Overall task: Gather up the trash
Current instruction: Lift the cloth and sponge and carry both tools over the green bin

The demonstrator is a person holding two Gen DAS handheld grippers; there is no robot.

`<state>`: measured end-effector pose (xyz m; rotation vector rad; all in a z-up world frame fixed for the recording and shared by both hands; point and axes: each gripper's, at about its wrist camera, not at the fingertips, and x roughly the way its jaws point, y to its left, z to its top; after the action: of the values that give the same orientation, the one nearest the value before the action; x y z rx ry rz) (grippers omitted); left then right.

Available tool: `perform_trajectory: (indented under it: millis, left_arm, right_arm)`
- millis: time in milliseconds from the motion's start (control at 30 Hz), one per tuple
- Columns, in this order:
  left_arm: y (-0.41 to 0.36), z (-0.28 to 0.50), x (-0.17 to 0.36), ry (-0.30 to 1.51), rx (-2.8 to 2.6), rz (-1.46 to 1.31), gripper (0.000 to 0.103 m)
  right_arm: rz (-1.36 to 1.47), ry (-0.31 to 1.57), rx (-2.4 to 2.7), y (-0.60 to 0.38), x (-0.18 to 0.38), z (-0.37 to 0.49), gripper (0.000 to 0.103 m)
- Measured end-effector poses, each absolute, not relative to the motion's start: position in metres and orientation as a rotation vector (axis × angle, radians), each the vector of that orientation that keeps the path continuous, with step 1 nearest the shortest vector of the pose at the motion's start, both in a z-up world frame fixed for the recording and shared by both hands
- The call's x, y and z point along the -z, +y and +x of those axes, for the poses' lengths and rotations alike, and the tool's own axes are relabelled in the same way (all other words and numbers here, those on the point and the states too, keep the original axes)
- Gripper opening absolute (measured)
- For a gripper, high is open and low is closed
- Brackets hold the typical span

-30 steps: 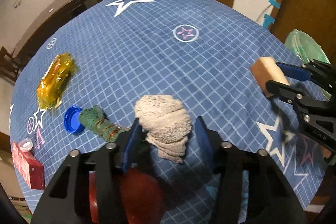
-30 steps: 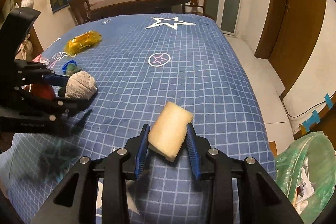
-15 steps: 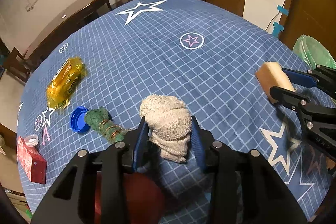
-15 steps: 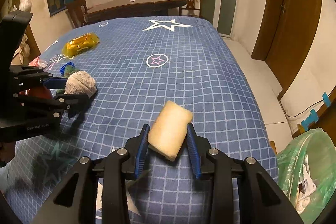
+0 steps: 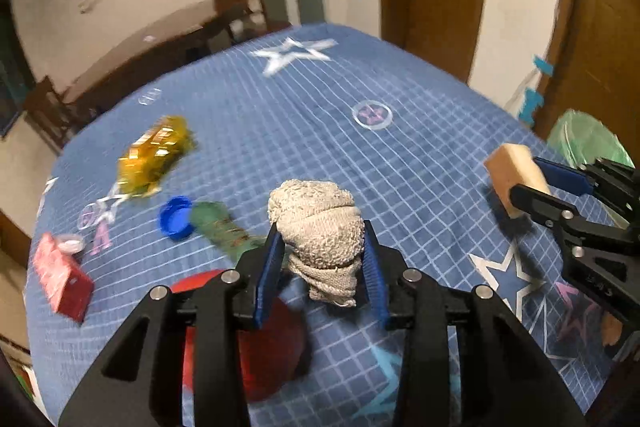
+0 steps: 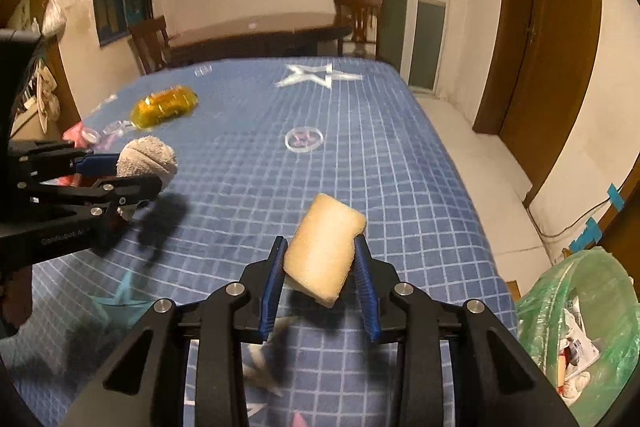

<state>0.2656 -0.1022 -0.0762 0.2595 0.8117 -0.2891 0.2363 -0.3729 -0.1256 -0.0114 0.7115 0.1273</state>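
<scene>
I see the desk under a blue grid-patterned cloth with white stars (image 6: 400,167) filling both views, beneath and ahead of both tongs. The green translucent plastic trash bag (image 6: 600,311) stands off the desk edge, low to the right of my right tongs, paper scraps visible inside.

Left tongs (image 5: 320,263): closed on a beige knitted cloth bundle (image 5: 316,227), which is lifted clear of the cloth surface. Right tongs (image 6: 320,267): closed on a pale yellow rectangular sponge block (image 6: 324,255), tilted, also held above the desk.

A round red object (image 5: 268,355) lies directly under the left tongs, partly hidden. Left of them: a red carton with a white cap (image 5: 60,275), a crumpled green wrapper (image 5: 218,225) touching a blue bottle cap (image 5: 176,217). Farther ahead-left lies a yellow-orange transparent plastic packet (image 5: 154,155). The left view is motion-blurred; fine detail unreadable.
</scene>
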Motion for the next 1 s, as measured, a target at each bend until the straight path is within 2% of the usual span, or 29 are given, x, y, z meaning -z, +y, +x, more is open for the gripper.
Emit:
perform_trajectory:
  millis: [600,1000]
  left_arm:
    - [-0.089,0.158,-0.001,0.403,0.205,0.070,0.037]
    - [-0.103,0.131,-0.009,0.360,0.213,0.052,0.037]
  right_arm:
    - [-0.041,0.347,-0.090,-0.357,0.024,0.121,0.035]
    - [-0.052,0.317,-0.107,-0.358,0.003,0.072,0.035]
